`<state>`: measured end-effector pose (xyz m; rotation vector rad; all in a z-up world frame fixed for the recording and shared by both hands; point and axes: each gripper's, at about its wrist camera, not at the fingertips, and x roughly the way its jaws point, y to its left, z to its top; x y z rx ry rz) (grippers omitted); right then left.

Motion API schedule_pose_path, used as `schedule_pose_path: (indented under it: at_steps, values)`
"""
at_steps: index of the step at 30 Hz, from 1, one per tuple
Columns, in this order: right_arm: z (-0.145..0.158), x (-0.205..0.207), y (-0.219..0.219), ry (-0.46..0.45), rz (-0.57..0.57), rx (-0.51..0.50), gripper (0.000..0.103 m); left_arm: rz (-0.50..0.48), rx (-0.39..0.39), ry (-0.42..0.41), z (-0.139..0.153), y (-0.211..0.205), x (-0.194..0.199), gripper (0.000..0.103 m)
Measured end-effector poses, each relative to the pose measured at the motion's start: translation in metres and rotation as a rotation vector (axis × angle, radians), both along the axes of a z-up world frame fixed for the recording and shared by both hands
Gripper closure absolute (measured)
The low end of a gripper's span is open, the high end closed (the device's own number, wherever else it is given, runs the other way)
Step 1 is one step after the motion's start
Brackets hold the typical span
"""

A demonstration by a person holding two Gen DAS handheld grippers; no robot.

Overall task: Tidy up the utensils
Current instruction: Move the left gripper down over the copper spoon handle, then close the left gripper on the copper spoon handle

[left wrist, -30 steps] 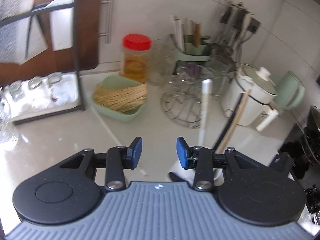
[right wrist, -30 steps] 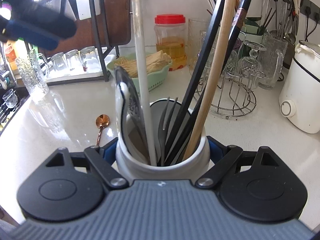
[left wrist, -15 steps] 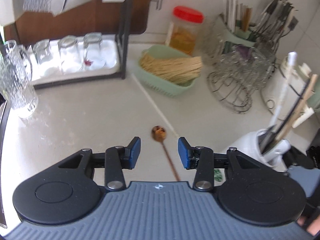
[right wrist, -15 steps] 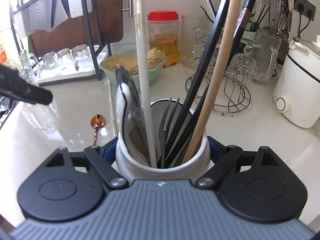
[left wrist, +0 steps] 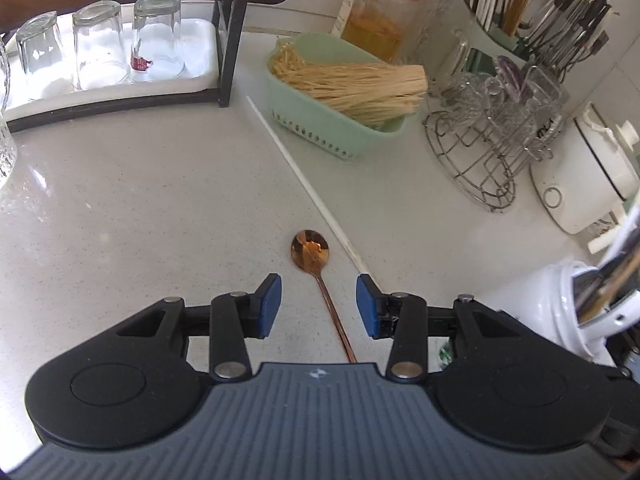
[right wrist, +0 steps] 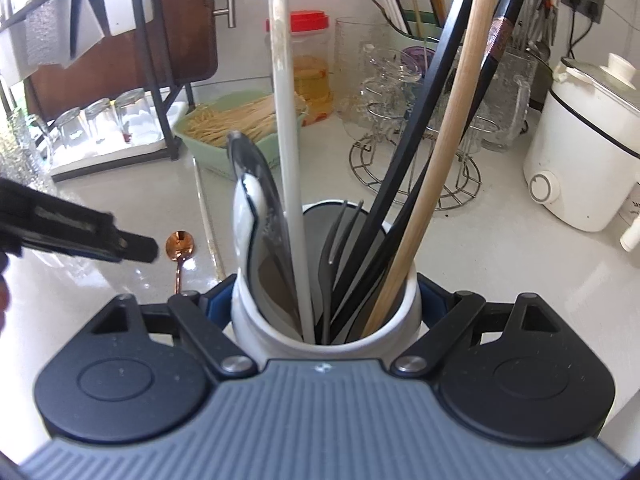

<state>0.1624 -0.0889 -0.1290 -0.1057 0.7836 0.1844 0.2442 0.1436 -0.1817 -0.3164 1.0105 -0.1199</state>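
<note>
A copper spoon (left wrist: 310, 250) lies on the pale counter, bowl away from me. Its handle runs back between the blue pads of my left gripper (left wrist: 318, 304), which hangs open just above it without touching. In the right wrist view the same spoon (right wrist: 181, 244) shows at the left, with one of the left gripper's fingers (right wrist: 132, 246) beside it. My right gripper (right wrist: 325, 300) is shut on a white utensil holder (right wrist: 246, 312), which holds a white handle, a wooden handle, black spatulas and a black fork. The holder (left wrist: 552, 304) also shows at the right of the left wrist view.
A white chopstick (left wrist: 304, 176) lies on the counter beyond the spoon. Behind it stand a green basket of thin sticks (left wrist: 320, 128), a rack of upturned glasses (left wrist: 100, 52), a red-lidded jar (left wrist: 384, 12), a wire glass stand (left wrist: 492, 152) and a white cooker (left wrist: 580, 184).
My left gripper has come down and swung left from the holder to the spoon, whose handle now lies between its fingers. The right gripper has kept still on the holder.
</note>
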Motion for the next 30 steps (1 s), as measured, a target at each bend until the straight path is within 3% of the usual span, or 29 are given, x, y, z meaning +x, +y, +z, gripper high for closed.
schedule_pose_path:
  at_steps: [6, 13, 24, 27, 29, 30]
  values:
    - [0.000, -0.003, -0.001, -0.006, 0.011, -0.002, 0.013, 0.036, 0.012, 0.006, -0.019, -0.012, 0.011, 0.056]
    - [-0.001, -0.005, -0.002, -0.026, 0.028, -0.004, 0.012, 0.052, 0.092, -0.031, -0.028, -0.023, 0.019, 0.056]
    - [-0.003, -0.008, 0.000, -0.042, 0.032, -0.016, 0.013, -0.015, 0.168, -0.058, -0.031, -0.030, 0.027, 0.059]
    - [-0.003, -0.008, 0.000, -0.043, 0.030, -0.014, 0.013, -0.029, 0.187, -0.057, -0.032, -0.034, 0.032, 0.069]
    - [-0.003, -0.008, -0.001, -0.043, 0.031, -0.014, 0.013, -0.030, 0.189, -0.049, -0.033, -0.035, 0.035, 0.086]
    - [-0.003, -0.008, -0.001, -0.043, 0.032, -0.014, 0.013, -0.032, 0.188, -0.046, -0.032, -0.035, 0.036, 0.089]
